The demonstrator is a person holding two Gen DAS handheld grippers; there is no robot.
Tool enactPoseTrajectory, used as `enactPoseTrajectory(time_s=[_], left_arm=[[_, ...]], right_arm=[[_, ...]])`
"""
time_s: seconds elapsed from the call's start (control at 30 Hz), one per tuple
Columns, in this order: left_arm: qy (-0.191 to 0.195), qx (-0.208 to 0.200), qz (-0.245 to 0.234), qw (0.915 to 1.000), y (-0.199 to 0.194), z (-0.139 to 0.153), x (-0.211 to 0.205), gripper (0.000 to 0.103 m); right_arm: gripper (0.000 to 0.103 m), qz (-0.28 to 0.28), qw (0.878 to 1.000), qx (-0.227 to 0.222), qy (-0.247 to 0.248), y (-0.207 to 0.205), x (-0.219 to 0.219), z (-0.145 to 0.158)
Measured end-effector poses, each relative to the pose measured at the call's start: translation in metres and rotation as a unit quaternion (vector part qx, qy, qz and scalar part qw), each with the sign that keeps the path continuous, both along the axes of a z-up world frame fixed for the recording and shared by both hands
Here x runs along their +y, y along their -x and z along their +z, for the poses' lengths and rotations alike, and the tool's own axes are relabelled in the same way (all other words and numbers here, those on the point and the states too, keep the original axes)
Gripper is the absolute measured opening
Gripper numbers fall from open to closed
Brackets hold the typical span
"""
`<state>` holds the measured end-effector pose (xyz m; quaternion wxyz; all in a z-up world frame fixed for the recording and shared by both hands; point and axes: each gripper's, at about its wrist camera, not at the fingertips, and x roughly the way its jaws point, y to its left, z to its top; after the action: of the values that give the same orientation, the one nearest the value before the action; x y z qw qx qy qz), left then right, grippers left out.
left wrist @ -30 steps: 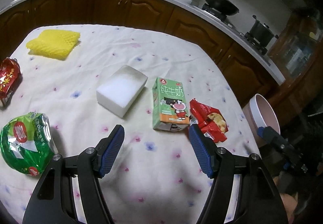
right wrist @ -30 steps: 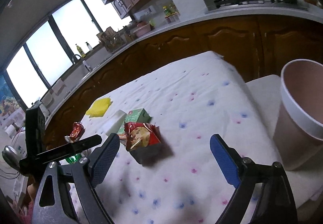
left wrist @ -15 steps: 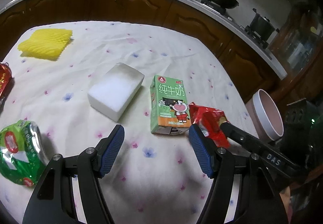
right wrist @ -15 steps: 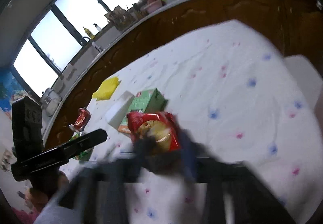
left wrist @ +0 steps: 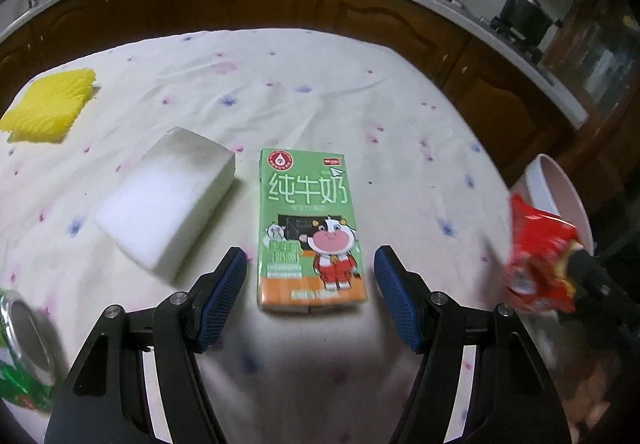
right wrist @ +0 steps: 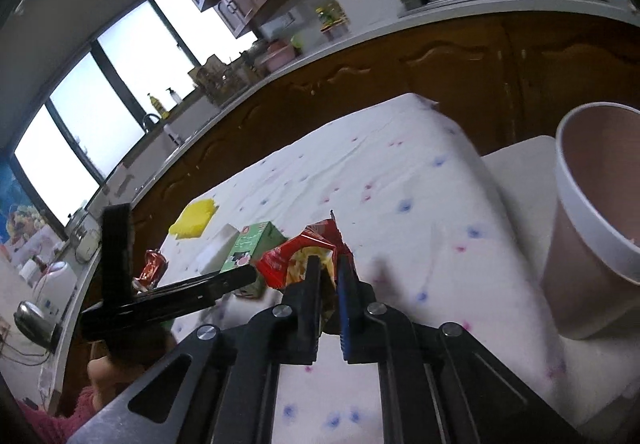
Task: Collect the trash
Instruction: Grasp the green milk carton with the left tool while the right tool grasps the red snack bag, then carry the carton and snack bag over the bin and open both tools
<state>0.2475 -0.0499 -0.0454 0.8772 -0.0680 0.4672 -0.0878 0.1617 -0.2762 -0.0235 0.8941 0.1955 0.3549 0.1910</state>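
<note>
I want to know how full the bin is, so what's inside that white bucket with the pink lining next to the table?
The white bucket with pink lining shows only bare pink inner wall near the rim. Its bottom is hidden by the near wall in both views, so any contents cannot be seen.

A soft, matt white cloth with small printed flowers (left wrist: pixel 320 92) covers the counter, lightly creased. On it lies a green printed paper milk carton (left wrist: pixel 310 224) with a smooth, faintly glossy face, a matt, fine-grained white foam block (left wrist: pixel 168 200), and a ribbed yellow foam net (left wrist: pixel 48 104). The crinkled red foil snack wrapper (right wrist: pixel 304 264) shines glossily between the right tool (right wrist: pixel 328 276) and its ridged blue rubber-like pads (right wrist: pixel 345 284). The left tool (left wrist: pixel 310 284) is smooth black plastic with bright metal screws. The pale plastic bin (right wrist: pixel 596 228) looks matt.
</note>
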Motion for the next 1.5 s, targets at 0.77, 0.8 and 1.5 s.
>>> enactPoseTrajectory(time_s=[0.77,0.8,1.5], left_arm=[[0.055,-0.079,-0.095,0.9908,0.039,0.063,-0.077,0.052],[0.056,-0.079,-0.101,0.9901,0.041,0.064,-0.081,0.052],[0.064,-0.083,-0.180,0.9781,0.052,0.079,-0.157,0.051]], right_arm=[[0.007,-0.082,0.996,-0.042,0.013,0.041,-0.060,0.025],[0.007,-0.087,0.995,-0.043,0.013,0.044,-0.063,0.026],[0.007,-0.170,0.984,-0.056,0.014,0.075,-0.132,0.035]])
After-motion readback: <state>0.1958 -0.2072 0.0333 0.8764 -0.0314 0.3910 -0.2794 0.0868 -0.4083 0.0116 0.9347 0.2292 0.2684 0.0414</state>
